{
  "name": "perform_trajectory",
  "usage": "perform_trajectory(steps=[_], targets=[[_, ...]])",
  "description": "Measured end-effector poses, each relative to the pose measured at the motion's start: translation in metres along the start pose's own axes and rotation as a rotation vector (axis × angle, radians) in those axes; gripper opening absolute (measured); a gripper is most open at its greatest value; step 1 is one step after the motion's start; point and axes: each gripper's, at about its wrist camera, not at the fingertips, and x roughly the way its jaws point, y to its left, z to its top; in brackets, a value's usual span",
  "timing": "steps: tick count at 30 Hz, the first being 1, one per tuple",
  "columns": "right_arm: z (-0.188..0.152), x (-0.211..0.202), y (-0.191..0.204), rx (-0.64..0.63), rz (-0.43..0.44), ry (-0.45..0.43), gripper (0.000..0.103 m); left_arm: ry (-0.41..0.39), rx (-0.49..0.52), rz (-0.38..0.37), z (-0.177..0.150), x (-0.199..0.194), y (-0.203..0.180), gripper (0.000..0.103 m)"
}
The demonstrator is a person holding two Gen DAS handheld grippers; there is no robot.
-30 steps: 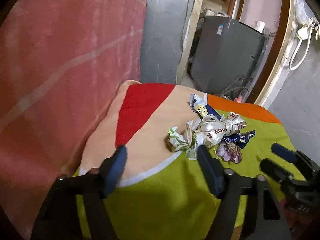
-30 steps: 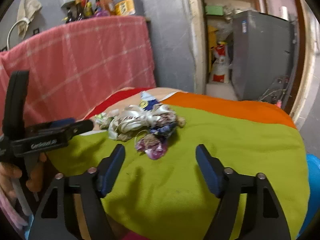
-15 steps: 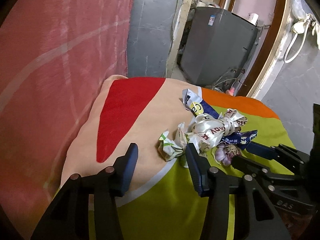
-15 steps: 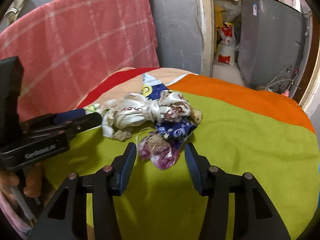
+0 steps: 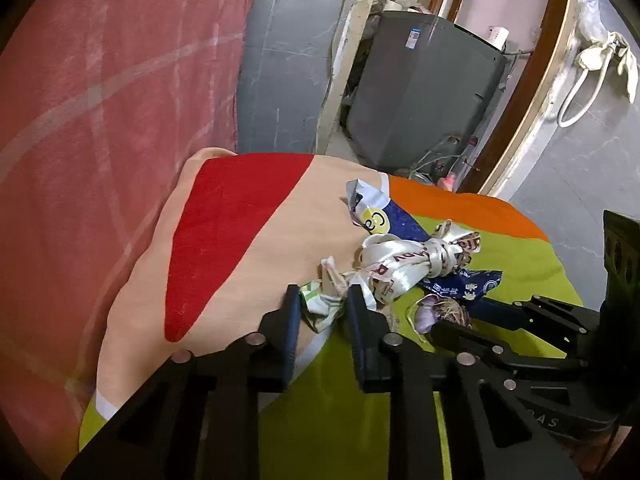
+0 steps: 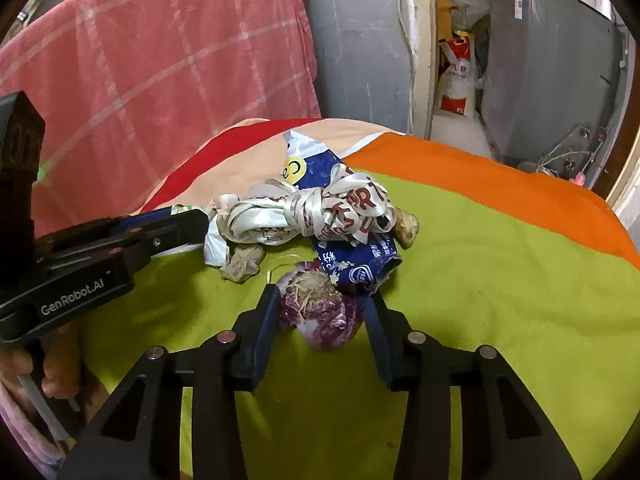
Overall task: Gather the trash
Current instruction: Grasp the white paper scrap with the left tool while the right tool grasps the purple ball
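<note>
A pile of trash lies on a round table with a green, orange, red and peach cloth (image 6: 500,248). It holds a knotted white ribbon (image 6: 316,210), a blue wrapper (image 6: 352,260), a purple onion skin (image 6: 320,312) and a green-white crumpled wrapper (image 5: 320,308). My left gripper (image 5: 320,304) is closed on the green-white wrapper at the pile's left end. My right gripper (image 6: 320,304) has its fingers tight around the purple onion skin at the pile's near side. The left gripper also shows in the right wrist view (image 6: 176,224).
A pink checked cloth (image 6: 160,60) hangs behind the table on the left. A grey appliance (image 5: 424,92) stands in the doorway beyond. A small brown scrap (image 6: 242,262) and a beige lump (image 6: 406,224) lie by the pile. The table edge (image 5: 96,408) falls away near left.
Both grippers moved forward to the pile and narrowed their fingers. The left closed on the green-white wrapper, the right closed around the purple onion skin.
</note>
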Motion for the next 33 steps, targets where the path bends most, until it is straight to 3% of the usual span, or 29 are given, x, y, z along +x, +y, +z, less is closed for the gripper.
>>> perform_trajectory(steps=[3, 9, 17, 22, 26, 29, 33], targets=[[-0.003, -0.001, 0.002, -0.009, -0.003, 0.008, 0.038, 0.005, 0.015, 0.004, -0.003, -0.001, -0.002, 0.007], [-0.007, -0.005, 0.003, -0.027, -0.003, 0.012, 0.030, -0.004, 0.001, 0.024, -0.009, -0.007, -0.005, 0.005], [-0.018, -0.016, 0.005, -0.037, 0.027, -0.006, 0.007, -0.011, -0.046, 0.024, -0.024, -0.023, -0.009, 0.004], [-0.022, -0.017, 0.001, -0.016, 0.042, -0.014, 0.006, -0.017, -0.066, 0.049, -0.030, -0.031, -0.015, 0.004], [-0.018, -0.016, -0.003, 0.007, 0.047, -0.012, 0.012, -0.029, -0.089, 0.075, -0.033, -0.036, -0.015, 0.004], [-0.011, -0.013, -0.002, 0.017, 0.054, -0.021, 0.041, -0.040, -0.097, 0.089, -0.033, -0.038, -0.014, 0.004], [-0.001, -0.005, 0.004, 0.003, 0.041, -0.014, 0.042, -0.039, -0.108, 0.081, -0.032, -0.038, -0.009, 0.004]])
